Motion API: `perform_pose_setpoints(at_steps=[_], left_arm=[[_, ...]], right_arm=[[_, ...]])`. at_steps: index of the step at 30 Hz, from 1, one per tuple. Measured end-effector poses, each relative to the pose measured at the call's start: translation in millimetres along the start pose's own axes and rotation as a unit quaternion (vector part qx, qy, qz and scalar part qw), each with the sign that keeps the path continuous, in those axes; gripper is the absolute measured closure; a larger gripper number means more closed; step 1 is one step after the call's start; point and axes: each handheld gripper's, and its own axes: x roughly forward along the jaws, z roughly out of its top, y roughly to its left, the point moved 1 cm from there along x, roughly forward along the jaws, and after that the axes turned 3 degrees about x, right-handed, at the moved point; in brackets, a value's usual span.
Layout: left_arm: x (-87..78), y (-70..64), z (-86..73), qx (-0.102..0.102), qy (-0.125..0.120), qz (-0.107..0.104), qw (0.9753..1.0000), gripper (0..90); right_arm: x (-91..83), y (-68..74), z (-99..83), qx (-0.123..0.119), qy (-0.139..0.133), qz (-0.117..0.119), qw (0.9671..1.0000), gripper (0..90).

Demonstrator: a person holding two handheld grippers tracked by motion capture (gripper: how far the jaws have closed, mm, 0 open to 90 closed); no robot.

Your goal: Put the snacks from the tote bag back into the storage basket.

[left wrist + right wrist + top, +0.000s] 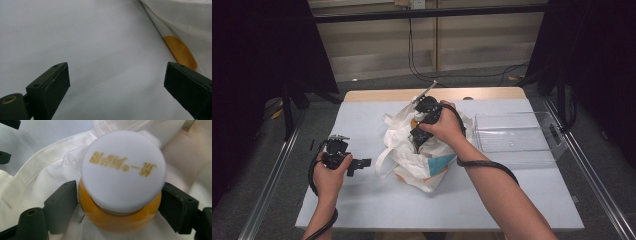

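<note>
The white cap (123, 170) of the orange bottle (120, 217) carries gold printed characters, seen upside down in the right gripper view; they look like Chinese characters with a small round mark between them, but they are too blurred to read. No other text is legible.

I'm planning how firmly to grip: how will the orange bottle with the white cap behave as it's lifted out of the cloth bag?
The orange bottle looks rounded and smooth, so it may slip or twist between the right gripper jaws flanking it. It would probably roll if laid down. The cloth bag looks floppy and may drag along.
</note>
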Motion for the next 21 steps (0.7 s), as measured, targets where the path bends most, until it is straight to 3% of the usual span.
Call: perform_pose_setpoints(at_steps=[5,15,21], left_arm=[[0.3,-0.2,-0.3,0.002,0.002,-0.002,1.0000,6.3],[-1.8,-0.6,-0.6,0.000,0.000,-0.001,1.0000,6.3],[-1.0,-0.7,-1.9,-0.003,-0.001,-0.001,1.0000,6.4]], right_arm=[[0.5,-2.2,-1.6,-0.005,0.002,0.002,1.0000,29.3],[-2.8,-3.2,-2.9,0.004,-0.006,0.001,1.0000,30.0],[-15.8,-6.8,0.8,0.007,-0.002,0.004,1.0000,30.0]])
